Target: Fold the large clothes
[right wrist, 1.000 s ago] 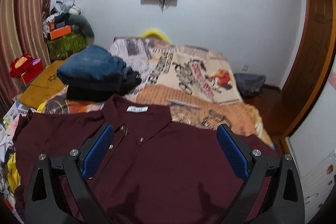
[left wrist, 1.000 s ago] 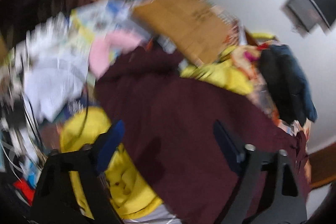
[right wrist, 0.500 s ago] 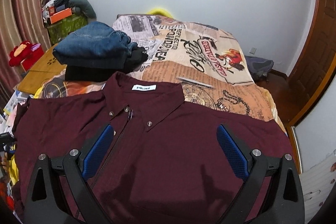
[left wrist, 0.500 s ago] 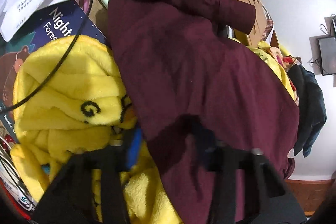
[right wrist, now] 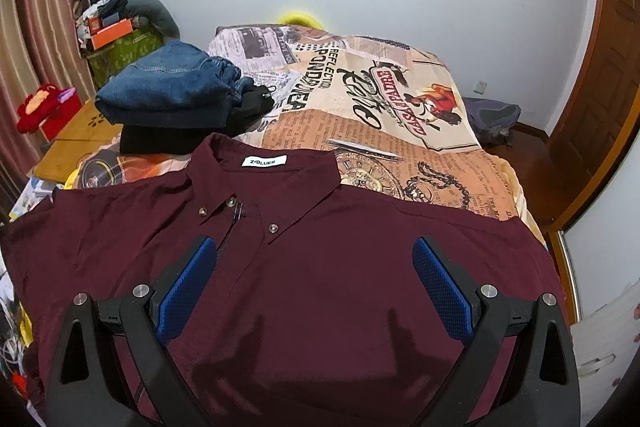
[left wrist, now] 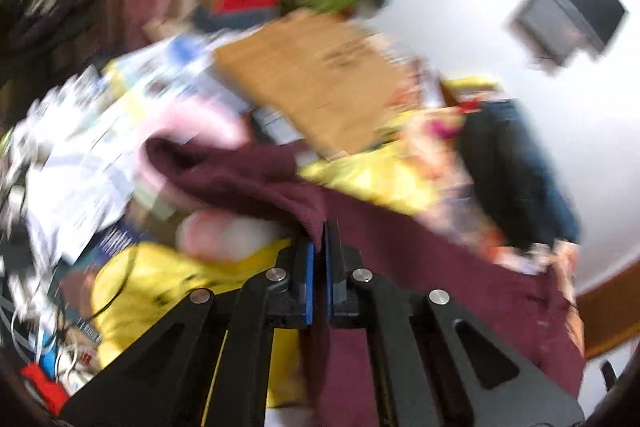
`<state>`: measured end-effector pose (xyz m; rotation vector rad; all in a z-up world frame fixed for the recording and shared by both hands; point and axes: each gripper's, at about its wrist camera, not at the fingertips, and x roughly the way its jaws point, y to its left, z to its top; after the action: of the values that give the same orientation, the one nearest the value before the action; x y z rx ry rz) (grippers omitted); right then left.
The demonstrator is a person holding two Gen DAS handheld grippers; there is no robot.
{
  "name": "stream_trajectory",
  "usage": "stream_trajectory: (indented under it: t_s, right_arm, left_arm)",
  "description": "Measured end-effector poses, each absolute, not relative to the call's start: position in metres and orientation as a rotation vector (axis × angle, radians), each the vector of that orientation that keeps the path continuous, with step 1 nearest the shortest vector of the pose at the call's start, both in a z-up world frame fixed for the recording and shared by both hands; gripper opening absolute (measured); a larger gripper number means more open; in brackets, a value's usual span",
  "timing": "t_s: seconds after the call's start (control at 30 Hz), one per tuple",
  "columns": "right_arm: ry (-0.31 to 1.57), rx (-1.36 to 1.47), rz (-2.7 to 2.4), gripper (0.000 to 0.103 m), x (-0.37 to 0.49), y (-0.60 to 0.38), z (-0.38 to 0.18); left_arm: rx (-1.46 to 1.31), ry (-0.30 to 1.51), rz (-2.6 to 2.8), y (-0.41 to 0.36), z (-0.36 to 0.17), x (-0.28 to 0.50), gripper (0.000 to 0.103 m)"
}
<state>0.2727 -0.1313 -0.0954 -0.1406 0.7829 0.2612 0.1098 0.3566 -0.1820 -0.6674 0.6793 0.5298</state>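
Note:
A maroon button-up shirt [right wrist: 320, 267] lies spread front-up on the bed, collar toward the far end. My right gripper [right wrist: 316, 267] is open and hovers over the shirt's chest, holding nothing. In the blurred left wrist view, my left gripper [left wrist: 319, 243] is shut on a fold of the shirt's sleeve [left wrist: 256, 183] and holds it lifted at the bed's left side.
Folded blue jeans [right wrist: 168, 87] on dark clothes sit at the bed's far left. The bed cover [right wrist: 380, 99] has a newspaper print. A yellow plush item [left wrist: 160, 295], papers and a wooden board [left wrist: 320, 79] lie left of the bed. A door [right wrist: 608, 87] stands at right.
My left gripper has closed on the shirt's sleeve and lifted it; before, its jaws were open over the fabric. My right gripper has stayed open and tilted down a little over the shirt.

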Motion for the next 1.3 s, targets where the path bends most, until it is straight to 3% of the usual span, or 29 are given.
stream_trajectory:
  t_s: [0.17, 0.33, 0.57, 0.73, 0.87, 1.0, 1.07, 1.3]
  right_arm:
    - [0.774, -0.142, 0.271, 0.098, 0.270, -0.139, -0.092]
    - [0.761, -0.149, 0.271, 0.098, 0.264, -0.150, -0.091]
    - [0.744, -0.131, 0.263, 0.098, 0.255, -0.166, -0.089]
    - [0.749, -0.112, 0.266, 0.098, 0.250, -0.174, -0.092]
    - [0.751, -0.117, 0.272, 0.098, 0.246, -0.175, -0.095]
    - [0.753, -0.125, 0.273, 0.098, 0.246, -0.173, -0.097]
    - [0.753, -0.119, 0.278, 0.098, 0.246, -0.171, -0.097]
    - [0.745, -0.120, 0.304, 0.098, 0.245, -0.161, -0.096]
  left_arm:
    - [-0.441, 0.591, 0.291, 0.269, -0.107, 0.153, 0.002]
    - [-0.331, 0.604, 0.022, 0.182, -0.086, 0.192, 0.003]
    - [-0.167, 0.862, -0.210, 0.068, -0.146, 0.234, 0.003]
    - [-0.196, 1.073, -0.263, 0.039, -0.205, 0.243, 0.007]
    - [-0.225, 1.094, -0.266, 0.037, -0.214, 0.232, 0.018]
    - [-0.249, 1.064, -0.276, 0.044, -0.192, 0.221, 0.044]
    - [-0.231, 1.017, -0.246, 0.049, -0.175, 0.212, 0.052]
    - [-0.281, 0.825, -0.070, 0.109, -0.123, 0.187, 0.072]
